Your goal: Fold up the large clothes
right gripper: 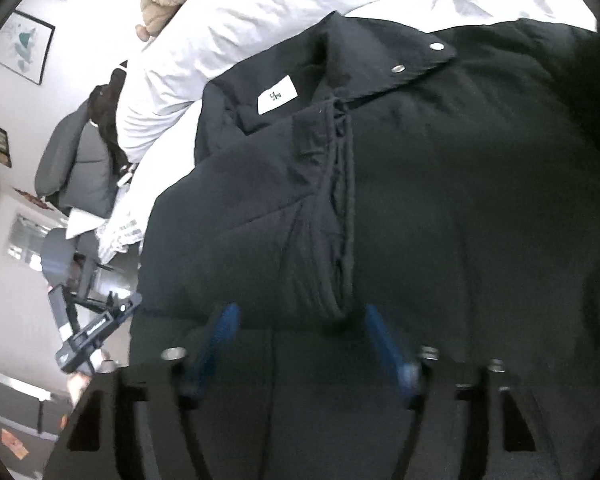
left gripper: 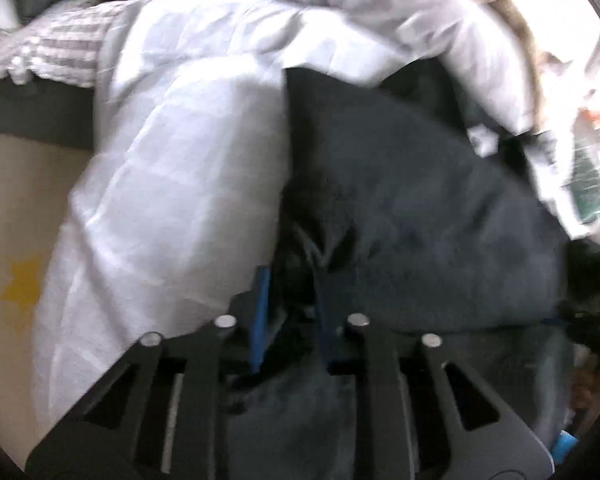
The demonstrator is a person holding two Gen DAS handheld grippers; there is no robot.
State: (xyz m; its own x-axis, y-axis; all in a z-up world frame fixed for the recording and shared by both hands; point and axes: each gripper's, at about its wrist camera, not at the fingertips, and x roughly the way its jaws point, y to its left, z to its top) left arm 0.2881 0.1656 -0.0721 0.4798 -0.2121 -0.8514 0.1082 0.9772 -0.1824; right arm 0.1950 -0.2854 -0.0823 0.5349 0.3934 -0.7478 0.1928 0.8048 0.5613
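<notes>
Blue-tipped, the left gripper (left gripper: 290,300) has its two fingers drawn close together around a bunched fold of the dark jacket (left gripper: 420,208), apparently pinching it, though blur makes the contact hard to confirm. The right gripper (right gripper: 300,336) stands with its fingers spread wide, the jacket's rolled front edge lying between them without either pad touching it.

The jacket (right gripper: 420,184) lies spread on a white duvet (left gripper: 172,160), collar uppermost in the right wrist view, with a white label (right gripper: 277,95) inside the neck and two metal snaps (right gripper: 436,46) on the collar flap. Left of the jacket, the duvet billows over the bed edge. Beyond the duvet lie a striped cloth (left gripper: 60,48) and a grey pillow (right gripper: 76,160). Farther from the jacket, framed pictures (right gripper: 24,48) hang on the wall.
</notes>
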